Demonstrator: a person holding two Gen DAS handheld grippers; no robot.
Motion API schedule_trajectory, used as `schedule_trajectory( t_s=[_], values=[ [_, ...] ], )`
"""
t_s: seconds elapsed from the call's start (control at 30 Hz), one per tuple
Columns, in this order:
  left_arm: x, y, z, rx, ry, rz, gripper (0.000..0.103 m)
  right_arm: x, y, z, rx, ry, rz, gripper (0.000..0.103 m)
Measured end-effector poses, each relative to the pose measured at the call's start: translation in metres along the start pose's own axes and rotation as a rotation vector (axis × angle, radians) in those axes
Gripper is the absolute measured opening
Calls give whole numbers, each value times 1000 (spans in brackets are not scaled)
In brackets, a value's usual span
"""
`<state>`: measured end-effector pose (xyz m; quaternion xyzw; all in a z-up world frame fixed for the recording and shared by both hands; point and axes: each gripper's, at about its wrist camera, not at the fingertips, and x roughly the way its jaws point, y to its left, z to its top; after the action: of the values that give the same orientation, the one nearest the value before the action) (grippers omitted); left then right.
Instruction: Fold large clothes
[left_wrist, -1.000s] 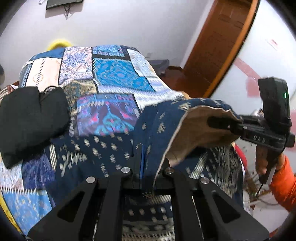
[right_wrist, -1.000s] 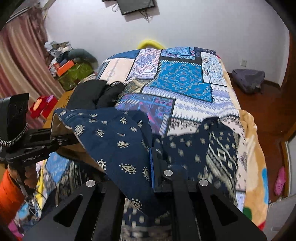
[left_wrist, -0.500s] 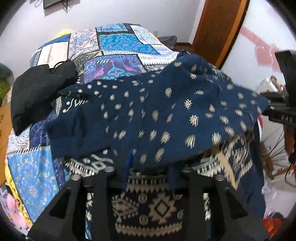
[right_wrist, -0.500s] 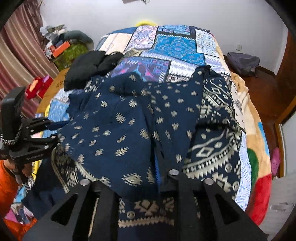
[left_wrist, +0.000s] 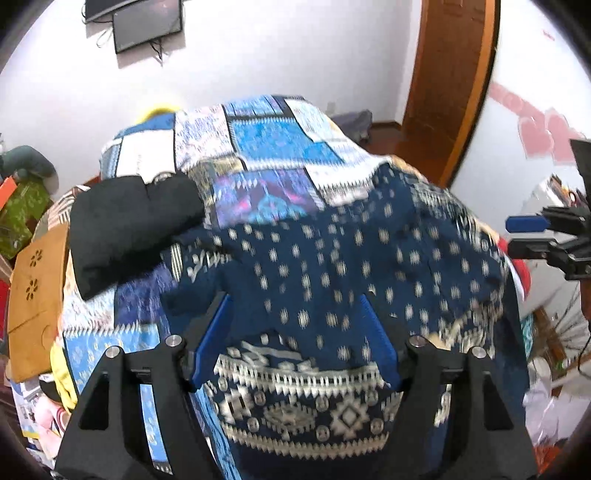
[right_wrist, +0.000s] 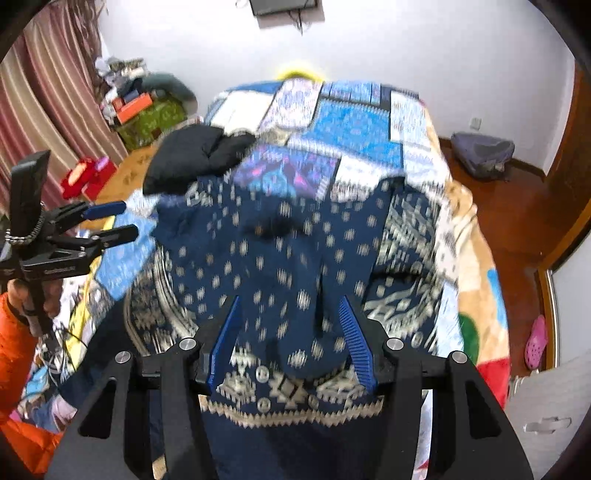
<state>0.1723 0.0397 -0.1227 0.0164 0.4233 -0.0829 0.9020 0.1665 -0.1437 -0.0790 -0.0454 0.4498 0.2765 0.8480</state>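
A large navy garment with cream dots and a patterned border (left_wrist: 332, 280) lies spread on the near end of the bed; it also shows in the right wrist view (right_wrist: 280, 266). Its upper layer is folded over the bordered layer beneath. My left gripper (left_wrist: 295, 306) is open and empty just above the cloth, and is seen from the side in the right wrist view (right_wrist: 110, 221). My right gripper (right_wrist: 290, 306) is open and empty over the garment's near edge, and appears at the right in the left wrist view (left_wrist: 532, 236).
A patchwork quilt (left_wrist: 273, 140) covers the bed. A black folded garment (left_wrist: 129, 221) lies at its left side. A wooden door (left_wrist: 450, 74) stands at the right. A grey bag (right_wrist: 480, 151) sits on the floor and clutter (right_wrist: 140, 107) is piled by the curtain.
Both grippers held the garment's edge lifted, carried it forward over the lower layer, then opened and let it drop. The cloth now lies flat and both grippers have pulled back.
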Motion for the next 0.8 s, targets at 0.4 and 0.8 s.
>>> schedule_trajectory(
  t_s=[0.4, 0.8],
  values=[
    [74, -8, 49, -135, 99, -106, 69, 55, -5, 21, 47, 24, -47, 63],
    [123, -36, -27, 8, 292, -60, 69, 67, -2, -34, -49, 119, -134, 63]
  ],
)
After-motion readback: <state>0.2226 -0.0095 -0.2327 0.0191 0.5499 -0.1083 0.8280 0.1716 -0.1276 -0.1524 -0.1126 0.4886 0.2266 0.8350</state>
